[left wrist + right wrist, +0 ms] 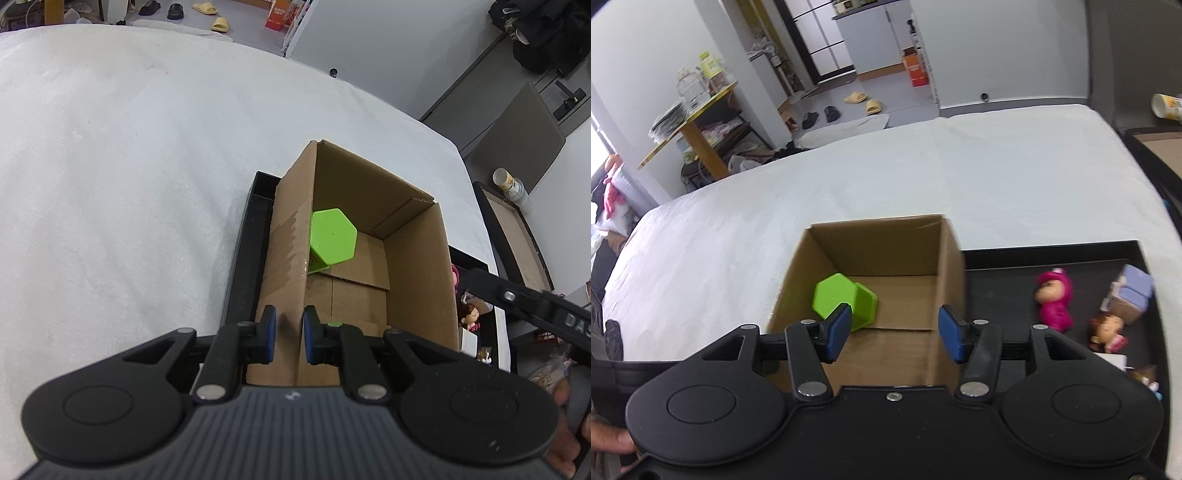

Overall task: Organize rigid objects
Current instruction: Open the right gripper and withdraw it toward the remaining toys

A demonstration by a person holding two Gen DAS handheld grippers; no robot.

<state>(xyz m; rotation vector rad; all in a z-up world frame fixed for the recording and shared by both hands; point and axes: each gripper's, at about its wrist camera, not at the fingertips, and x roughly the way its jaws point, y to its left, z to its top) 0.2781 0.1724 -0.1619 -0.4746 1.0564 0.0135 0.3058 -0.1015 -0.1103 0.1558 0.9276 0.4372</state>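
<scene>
Left wrist view. We list one cardboard box (369, 236), open-topped, standing on the left part of a black tray (245, 258), which lies near the right edge of the white-covered bed (129, 166). Contents of the box: one green hexagonal block (332, 240), against the left wall toward the far end; the rest of the box floor is bare cardboard. Our left gripper (289, 338) pinches the box's near left wall, one blue pad outside and one inside, pressed on the cardboard. To the right of the box, on the tray, we glimpse a pink figure (455, 277) and a brown-haired doll (471, 315), both mostly hidden behind the box wall. The other gripper's black arm crosses the right edge of this view.

Right wrist view. We list the same box (879, 240), with the green block (846, 299) lying on its side in the near left part of the box floor. Our right gripper (894, 332) hangs over the box's near edge, jaws moderately apart with nothing between them. The tray (997, 280) extends to the right of the box. Contents of the tray: the pink figure (1054, 299) in the middle, a lavender-and-tan block toy (1128, 299) at the right edge, the brown-haired doll (1108, 330) nearer us, and small items at the near right corner, too small to identify.
</scene>
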